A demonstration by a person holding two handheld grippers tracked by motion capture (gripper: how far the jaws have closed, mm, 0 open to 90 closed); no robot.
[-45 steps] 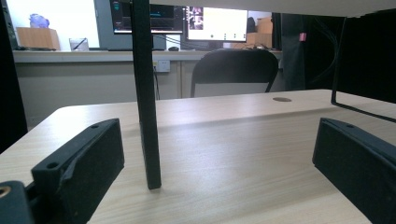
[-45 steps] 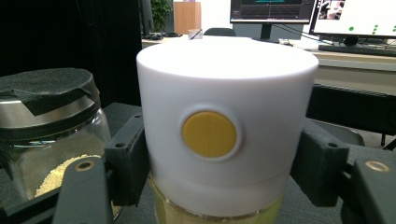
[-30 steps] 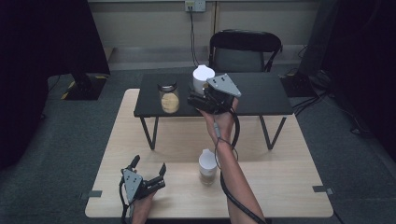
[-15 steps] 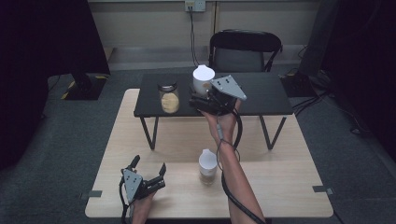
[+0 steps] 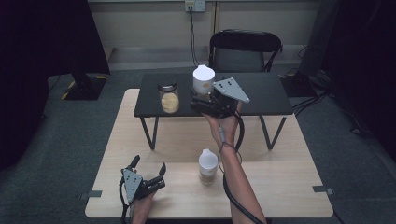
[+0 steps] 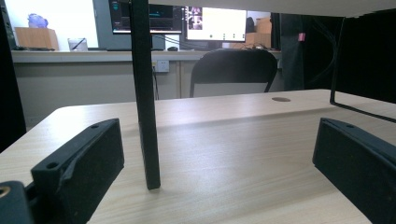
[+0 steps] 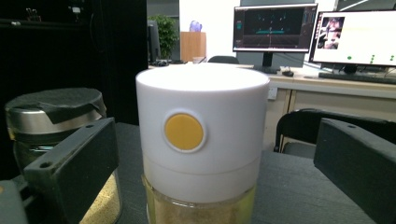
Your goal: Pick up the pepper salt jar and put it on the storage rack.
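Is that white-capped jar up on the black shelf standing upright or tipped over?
Upright. The white-capped jar stands on its base on the black shelf, its cap on top, between the open jaws of the right gripper.

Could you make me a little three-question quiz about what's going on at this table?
1. True or false: the right gripper has its jaws open on either side of the white-capped jar on the black shelf.
2. What stands left of that jar on the shelf?
3. Where does the left gripper rest: A) on the shelf, B) on the wooden table, C) on the chair?

Key: 1 true. 2 a glass jar with a dark lid. 3 B.
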